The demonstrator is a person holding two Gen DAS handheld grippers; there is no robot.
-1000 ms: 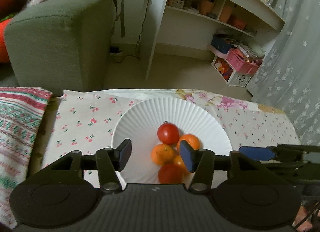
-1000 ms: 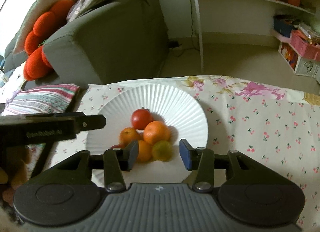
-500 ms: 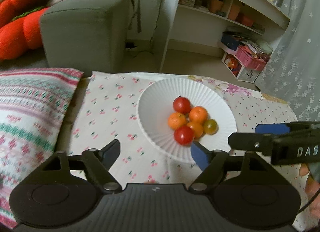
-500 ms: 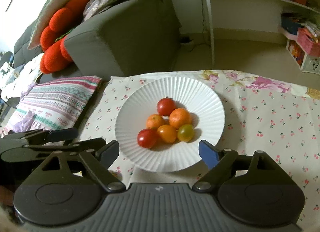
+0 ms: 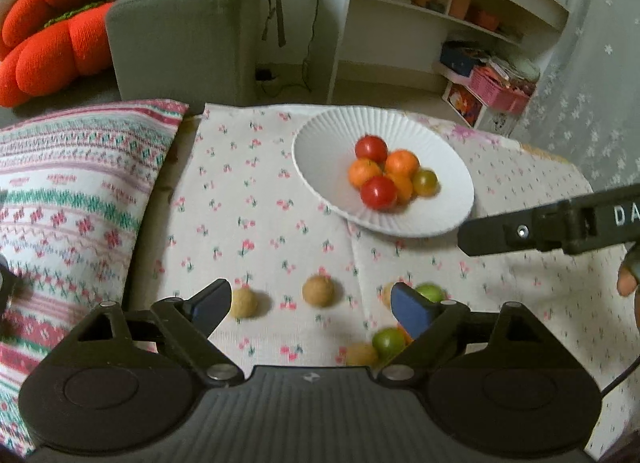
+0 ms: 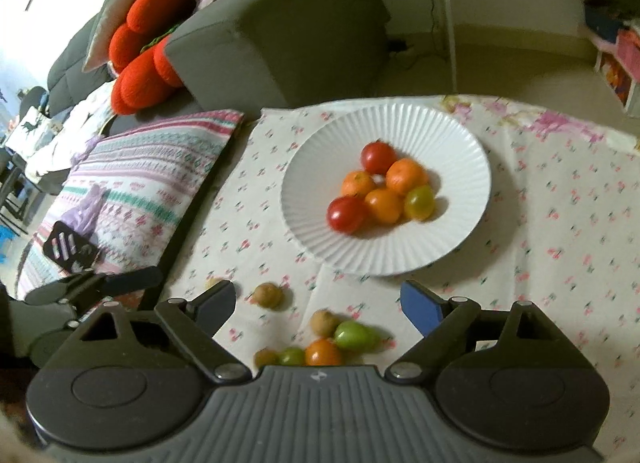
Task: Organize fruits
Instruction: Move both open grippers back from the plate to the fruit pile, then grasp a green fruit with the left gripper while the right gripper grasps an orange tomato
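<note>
Left claw (image 5: 310, 305): jaws wide apart, just been opening, nothing between the pads; it hangs above the near edge of the worktop (image 5: 256, 223).
Right claw (image 6: 318, 303): jaws wide apart too, just been opening, nothing gripped; loose fruit lies on the cloth below the gap.
Plate (image 6: 448, 135): white, ribbed, on the floral cloth toward the far edge of the worktop.
Fruit on plate: two red tomatoes (image 6: 378, 157), three oranges (image 6: 406, 176) and one yellow-green tomato (image 6: 419, 202), all touching in one cluster.
Loose fruit: near the near edge lie small brown round fruits (image 5: 318, 291), green tomatoes (image 6: 354, 336) and one orange fruit (image 6: 323, 352), well apart from the plate.
Left view only: a white shelf unit (image 5: 440, 3) with a pink basket, a curtain at the right, and a fingertip (image 5: 626, 283) of the person under the other claw's arm.
Right view only: the orange loose fruit in full, a purple cloth (image 6: 90, 209) on the striped pillow (image 6: 152, 183), and the other claw low at the left edge.
Both views: grey sofa (image 5: 184, 31) with a red flower cushion (image 5: 52, 23) beyond the far left corner.
Change from earlier: both claws have pulled back from the plate; a second ago they stood over it, half closed. The plate now sits farther off, and the loose fruit at the near edge has come into view.
</note>
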